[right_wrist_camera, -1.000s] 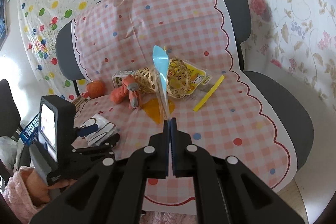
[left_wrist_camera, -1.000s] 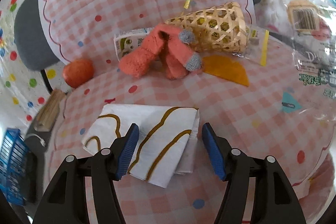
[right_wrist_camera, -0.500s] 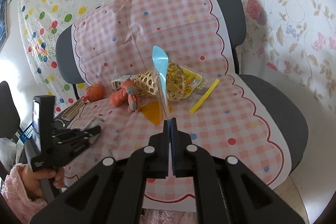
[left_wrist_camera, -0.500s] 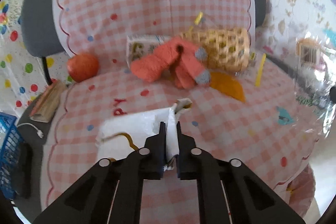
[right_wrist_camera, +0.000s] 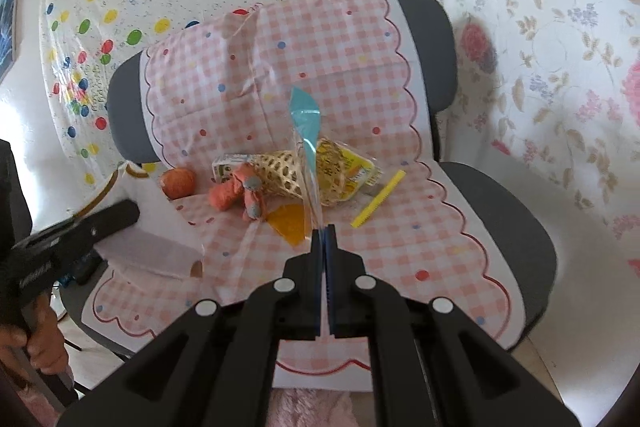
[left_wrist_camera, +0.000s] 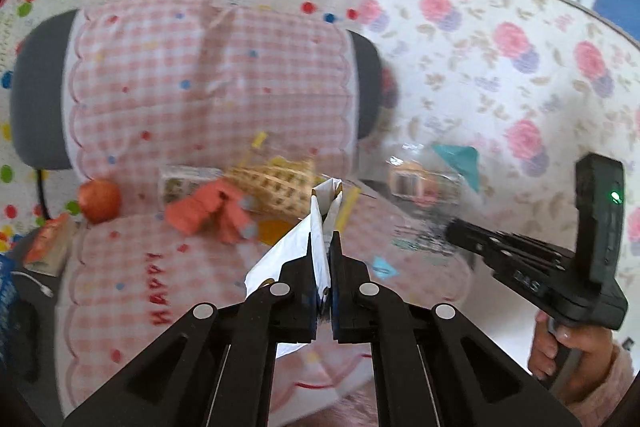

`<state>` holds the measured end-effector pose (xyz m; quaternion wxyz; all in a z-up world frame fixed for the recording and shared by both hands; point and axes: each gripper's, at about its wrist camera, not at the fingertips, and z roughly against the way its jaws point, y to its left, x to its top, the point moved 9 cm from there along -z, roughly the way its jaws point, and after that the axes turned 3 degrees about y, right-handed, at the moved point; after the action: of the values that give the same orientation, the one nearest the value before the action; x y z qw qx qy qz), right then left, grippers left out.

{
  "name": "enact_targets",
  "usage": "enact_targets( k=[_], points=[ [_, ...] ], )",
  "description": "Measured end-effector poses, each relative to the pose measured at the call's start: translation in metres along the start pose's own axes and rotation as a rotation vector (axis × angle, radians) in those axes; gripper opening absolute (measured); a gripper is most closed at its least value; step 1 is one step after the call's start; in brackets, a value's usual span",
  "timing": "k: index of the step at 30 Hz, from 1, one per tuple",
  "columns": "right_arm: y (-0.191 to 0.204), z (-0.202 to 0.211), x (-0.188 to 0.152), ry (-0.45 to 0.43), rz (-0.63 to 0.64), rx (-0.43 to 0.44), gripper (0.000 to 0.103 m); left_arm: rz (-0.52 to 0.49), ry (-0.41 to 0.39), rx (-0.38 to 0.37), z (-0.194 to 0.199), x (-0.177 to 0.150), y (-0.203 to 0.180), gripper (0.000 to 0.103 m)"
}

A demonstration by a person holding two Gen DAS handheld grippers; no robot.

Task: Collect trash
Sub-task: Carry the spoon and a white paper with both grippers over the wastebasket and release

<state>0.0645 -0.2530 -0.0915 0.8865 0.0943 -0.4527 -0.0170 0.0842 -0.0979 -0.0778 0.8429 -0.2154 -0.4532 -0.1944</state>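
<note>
My left gripper is shut on a folded white paper napkin with brown lines and holds it lifted above the pink checked chair seat. My right gripper is shut on a clear plastic bag with a blue corner, held upright in the air. From the left wrist view the bag hangs at the right, in front of the right gripper. On the seat lie a yellow strip, an orange wedge and a yellow wrapper.
A woven bamboo cone basket, an orange knitted toy, a small carton and an orange fruit lie at the back of the seat. The grey chair back stands behind. Patterned cloths cover the wall.
My left gripper closed on the napkin and lifted it off the seat, moving up and right toward the bag. My right gripper has kept holding the bag nearly still.
</note>
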Motion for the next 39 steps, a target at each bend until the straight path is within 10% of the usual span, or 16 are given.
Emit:
enact_targets(
  k=[21,39],
  points=[
    [-0.117,0.101,-0.126,0.13,-0.194,-0.347,0.002,-0.17,0.174,-0.435,-0.054,-0.091,-0.176,0.005],
    [-0.195,0.113,-0.232,0.28,-0.376,-0.459,0.002,-0.292,0.367,-0.529,-0.112,-0.167,-0.26,0.009]
  ],
)
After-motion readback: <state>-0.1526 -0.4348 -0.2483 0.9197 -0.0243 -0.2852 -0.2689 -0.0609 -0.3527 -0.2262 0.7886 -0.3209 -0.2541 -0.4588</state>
